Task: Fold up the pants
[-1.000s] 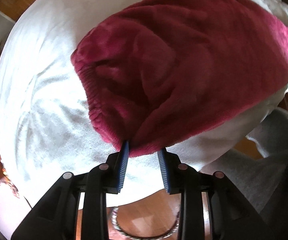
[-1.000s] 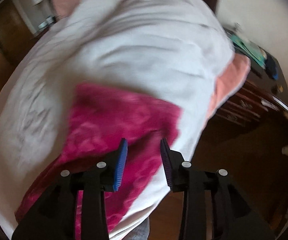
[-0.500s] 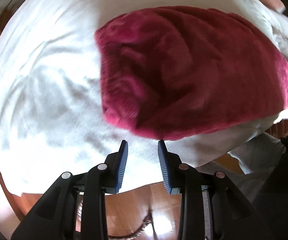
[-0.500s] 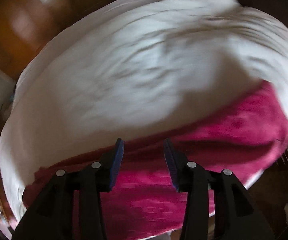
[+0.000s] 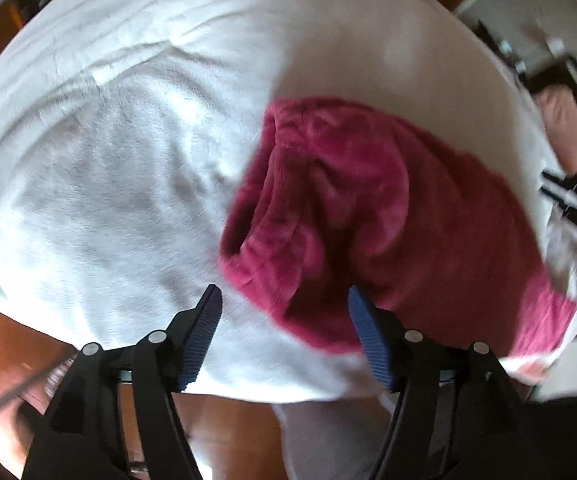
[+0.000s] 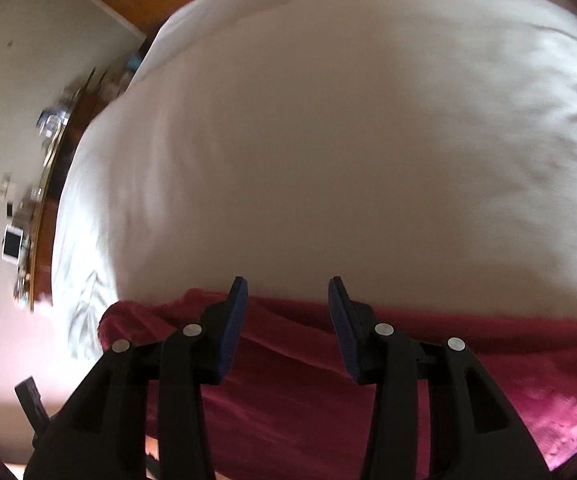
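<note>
Left wrist: left gripper (image 5: pixel 284 302) wide open over pants (image 5: pixel 368 216) — right gripper (image 6: pixel 286 292) open, empty.

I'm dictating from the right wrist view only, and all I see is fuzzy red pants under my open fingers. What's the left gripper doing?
Observer: The left gripper is open and holds nothing; its fingers frame the near corner of the fuzzy crimson fleece pants.
Operator: How do the pants look there?
Observer: They end in a bunched, rolled edge on the white bed cover.
Operator: How near the bed's edge?
Observer: Close; wooden floor shows just below.
</note>
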A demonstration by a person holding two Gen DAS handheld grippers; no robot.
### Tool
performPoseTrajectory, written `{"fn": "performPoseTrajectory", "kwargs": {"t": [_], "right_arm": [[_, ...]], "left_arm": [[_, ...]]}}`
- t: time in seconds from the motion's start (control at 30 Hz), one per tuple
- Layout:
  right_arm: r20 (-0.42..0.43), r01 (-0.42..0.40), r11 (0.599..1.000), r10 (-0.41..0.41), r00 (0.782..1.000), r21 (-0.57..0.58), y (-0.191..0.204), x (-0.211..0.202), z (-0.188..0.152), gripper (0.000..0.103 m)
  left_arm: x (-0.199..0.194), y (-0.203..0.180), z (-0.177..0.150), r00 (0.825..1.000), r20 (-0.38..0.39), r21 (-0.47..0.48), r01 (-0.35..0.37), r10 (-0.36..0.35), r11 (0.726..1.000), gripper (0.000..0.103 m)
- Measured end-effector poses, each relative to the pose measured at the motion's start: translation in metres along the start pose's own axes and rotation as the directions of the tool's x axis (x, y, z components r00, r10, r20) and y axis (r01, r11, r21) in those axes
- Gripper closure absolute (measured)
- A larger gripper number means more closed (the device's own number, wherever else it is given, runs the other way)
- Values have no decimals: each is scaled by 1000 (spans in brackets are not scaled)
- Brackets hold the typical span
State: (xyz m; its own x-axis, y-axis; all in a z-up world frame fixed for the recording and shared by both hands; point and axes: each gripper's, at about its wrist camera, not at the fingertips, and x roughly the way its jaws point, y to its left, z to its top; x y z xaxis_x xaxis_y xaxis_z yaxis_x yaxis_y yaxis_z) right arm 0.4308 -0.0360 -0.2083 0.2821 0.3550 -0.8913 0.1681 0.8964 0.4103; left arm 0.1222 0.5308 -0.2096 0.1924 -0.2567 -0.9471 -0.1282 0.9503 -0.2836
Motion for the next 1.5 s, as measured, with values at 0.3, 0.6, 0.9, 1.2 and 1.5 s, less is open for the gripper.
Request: {"fn": "performPoseTrajectory", "kwargs": {"t": [0.3,0.6,0.9,1.2,1.5], "right_arm": [[-217,-35,999,33,976,-7,28,83,5,60],[-184,54,987,-82,980,-152,46,90,13,98],[-46,94,983,-102,994,-158,62,74,48,103],[-179,49,983,-81,981,-174,61,86,30,63],[-49,161,963,-175,983,-219,63,78,12,103]], "left_arm": [[49,-4,-4,997,-78,-143,-39,28,989,33],[78,15,-42,968,-189,-171,-200,168,965,53],[71,-11,-13,961,-149,-45,-244,235,969,51],[51,-19,24,974,-98,-36,-208,204,977,45],[77,-44,59,958,-113,41,-259,262,965,45]]}}
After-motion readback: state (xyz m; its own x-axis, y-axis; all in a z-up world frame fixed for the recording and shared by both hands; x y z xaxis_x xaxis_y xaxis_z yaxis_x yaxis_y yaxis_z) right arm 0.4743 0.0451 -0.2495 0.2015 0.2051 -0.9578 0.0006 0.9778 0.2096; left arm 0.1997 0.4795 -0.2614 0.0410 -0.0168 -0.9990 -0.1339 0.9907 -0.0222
